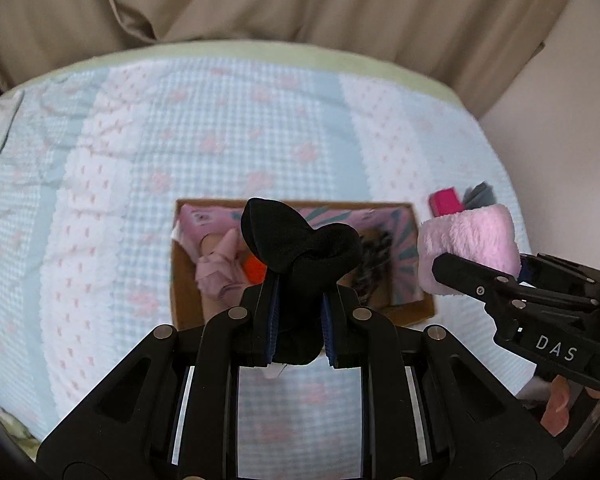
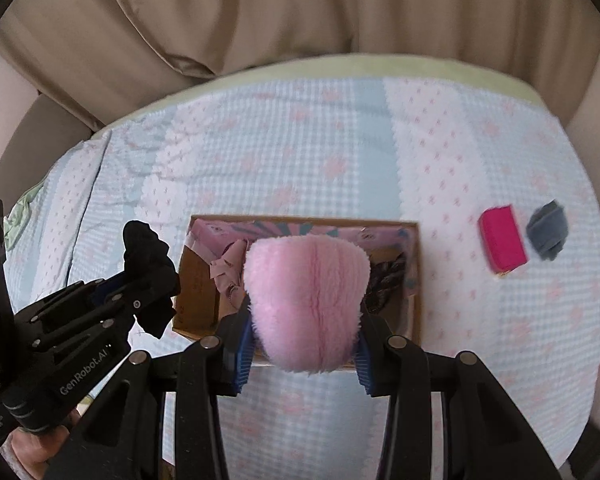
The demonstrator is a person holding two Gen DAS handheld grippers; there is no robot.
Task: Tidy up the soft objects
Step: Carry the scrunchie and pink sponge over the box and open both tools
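Two soft items in hand, both held above the cardboard box (image 2: 416,280) on the checked bedspread (image 2: 300,152). Left gripper (image 1: 299,312) is clamped on a black sock bundle (image 1: 300,248), which bulges out past the fingertips over the box's near-left part. Right gripper (image 2: 304,344) is closed around a pink fluffy cloth (image 2: 306,300), compressed between the blue pads (image 2: 244,354), over the box's middle. Inside the box: a pale pink garment (image 2: 230,270) at left, a dark patterned piece (image 2: 386,280) at right. Right of the box, well apart, lie a magenta block (image 2: 502,242) and a grey cloth (image 2: 546,234) just beside each other. Judgement: all items light, limp, compressible, not fragile; a mid-bundle pinch suits, as loose ends would sag or snag on the box rim.
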